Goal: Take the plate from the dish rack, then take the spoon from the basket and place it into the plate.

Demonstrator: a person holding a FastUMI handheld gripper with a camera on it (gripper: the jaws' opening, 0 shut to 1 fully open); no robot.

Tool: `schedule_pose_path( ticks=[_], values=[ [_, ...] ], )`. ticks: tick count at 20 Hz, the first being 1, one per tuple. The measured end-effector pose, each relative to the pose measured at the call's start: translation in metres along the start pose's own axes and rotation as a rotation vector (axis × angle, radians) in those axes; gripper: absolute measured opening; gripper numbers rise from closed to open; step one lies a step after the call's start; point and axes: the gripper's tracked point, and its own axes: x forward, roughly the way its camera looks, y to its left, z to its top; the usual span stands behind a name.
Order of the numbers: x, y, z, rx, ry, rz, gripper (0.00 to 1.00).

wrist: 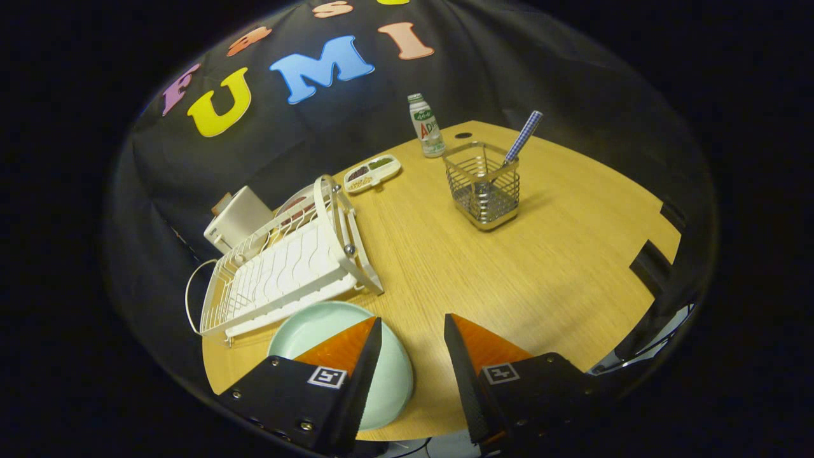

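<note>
A white box (pixel 236 219) is sitting at the far left edge of the worktop (pixel 509 280), just behind the rack (pixel 286 267). The rack, white wire, is lying along the left side, tilted in this fisheye view, with its tall end frame standing toward the middle of the worktop. Something round with a reddish rim is showing behind that frame; what it is cannot be told.

Just in front of the rack, the plate (pixel 318 327), pale green, is lying flat on the worktop near its front edge, out of the rack. The left finger is overlapping the plate's right half in the view; whether it is touching the plate cannot be told.

The claw (pixel 412 331) is standing released, its two fingers parted with bare wood showing between them, gripping nothing.

Farther back, beyond the rack, a small divided tray (pixel 372 173) is resting on the wood, holding dark, green and pale contents. To its right a small bottle (pixel 427 126) with a green and white label is standing upright near the far edge.

Right of the bottle and nearer, the basket (pixel 482 187), shiny wire, is standing well ahead of the fingers. The spoon (pixel 524 137) is standing in it, its checked blue and white handle leaning out over the basket's right rim.

A small dark hole (pixel 463 135) is showing in the worktop beyond the basket.
</note>
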Motion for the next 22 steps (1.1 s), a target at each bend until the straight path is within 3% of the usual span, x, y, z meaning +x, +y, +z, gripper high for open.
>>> schedule_pose_path(
  ticks=[11, 17, 22],
  values=[
    [0.019, -0.071, 0.142, 0.155, -0.24, -0.205, 0.63],
    [0.041, -0.111, 0.172, 0.276, -0.274, -0.284, 0.63],
    [0.07, -0.128, 0.177, 0.35, -0.25, -0.297, 0.63]
  ],
)
